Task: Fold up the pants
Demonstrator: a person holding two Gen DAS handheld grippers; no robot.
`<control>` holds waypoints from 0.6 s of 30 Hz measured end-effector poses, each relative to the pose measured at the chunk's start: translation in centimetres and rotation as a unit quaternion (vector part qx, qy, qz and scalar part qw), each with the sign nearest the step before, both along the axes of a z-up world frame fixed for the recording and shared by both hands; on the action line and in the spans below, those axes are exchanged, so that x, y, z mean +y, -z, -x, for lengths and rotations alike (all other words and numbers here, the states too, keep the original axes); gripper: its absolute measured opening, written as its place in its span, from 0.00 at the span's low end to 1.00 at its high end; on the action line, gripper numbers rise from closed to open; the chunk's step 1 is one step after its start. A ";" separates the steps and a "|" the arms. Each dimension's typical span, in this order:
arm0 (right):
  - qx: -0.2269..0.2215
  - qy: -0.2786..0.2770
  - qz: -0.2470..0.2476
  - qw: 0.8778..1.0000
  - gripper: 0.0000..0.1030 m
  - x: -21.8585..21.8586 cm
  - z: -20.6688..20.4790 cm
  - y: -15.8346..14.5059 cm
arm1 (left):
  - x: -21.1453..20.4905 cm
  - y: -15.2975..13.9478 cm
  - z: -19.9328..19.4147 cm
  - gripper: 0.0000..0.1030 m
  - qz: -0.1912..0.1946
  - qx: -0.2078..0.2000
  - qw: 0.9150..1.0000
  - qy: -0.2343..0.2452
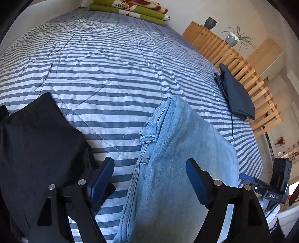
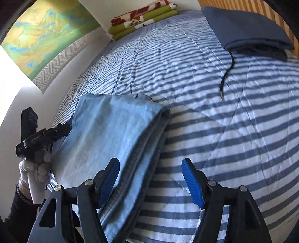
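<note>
Left wrist view: I see the left gripper with its fingers spread wide, gripping nothing. The light blue jeans lie folded on the striped bed cover, running up between the fingers without being pressed by either pad. A black garment lies just beside the left finger. A folded dark blue garment sits well apart near the wooden slatted frame. Folded green patterned bedding rests at the far end of the bed. The right gripper shows at the frame's right edge.

Right wrist view: I see the right gripper, fingers open and empty. The jeans lie beside the left-hand finger, their folded edge reaching between the two fingers; contact cannot be confirmed. A gloved hand holds the left gripper at the jeans' far side.
</note>
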State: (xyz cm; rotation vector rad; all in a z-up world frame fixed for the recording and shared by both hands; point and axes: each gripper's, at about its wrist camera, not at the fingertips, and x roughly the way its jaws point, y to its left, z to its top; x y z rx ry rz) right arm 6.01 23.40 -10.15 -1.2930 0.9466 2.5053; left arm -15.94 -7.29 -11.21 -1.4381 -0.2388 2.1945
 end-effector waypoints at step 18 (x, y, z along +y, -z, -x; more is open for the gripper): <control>0.026 -0.026 0.073 0.997 0.67 -1.6 6.1 2.9 | 3.8 4.2 3.1 0.82 -0.036 -0.077 0.994 0.069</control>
